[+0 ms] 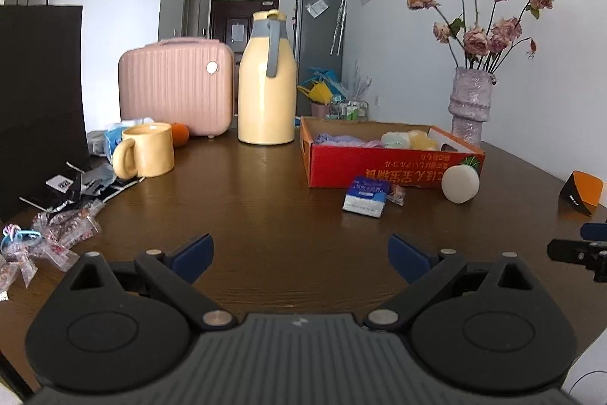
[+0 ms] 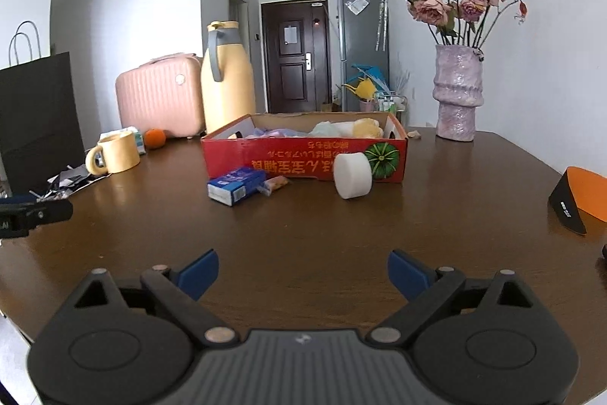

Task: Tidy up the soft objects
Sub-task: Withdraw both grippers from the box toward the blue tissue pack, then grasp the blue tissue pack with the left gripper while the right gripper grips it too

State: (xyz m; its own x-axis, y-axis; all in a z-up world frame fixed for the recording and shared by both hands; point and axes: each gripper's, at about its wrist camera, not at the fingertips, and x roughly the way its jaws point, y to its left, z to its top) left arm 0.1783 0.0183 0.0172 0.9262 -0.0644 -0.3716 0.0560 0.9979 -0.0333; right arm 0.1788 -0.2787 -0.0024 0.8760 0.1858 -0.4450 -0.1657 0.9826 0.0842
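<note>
We see the brown table (image 1: 288,200) first, then the red cardboard box (image 2: 303,158) toward its far side, with pastel soft items (image 2: 341,128) lying inside. Just before the box lie a white round sponge (image 2: 353,176), touching its front wall, and a blue tissue pack (image 2: 236,185) on the tabletop. Our left gripper (image 1: 299,259) and right gripper (image 2: 302,274) both stand spread wide with nothing between their blue pads.
</note>
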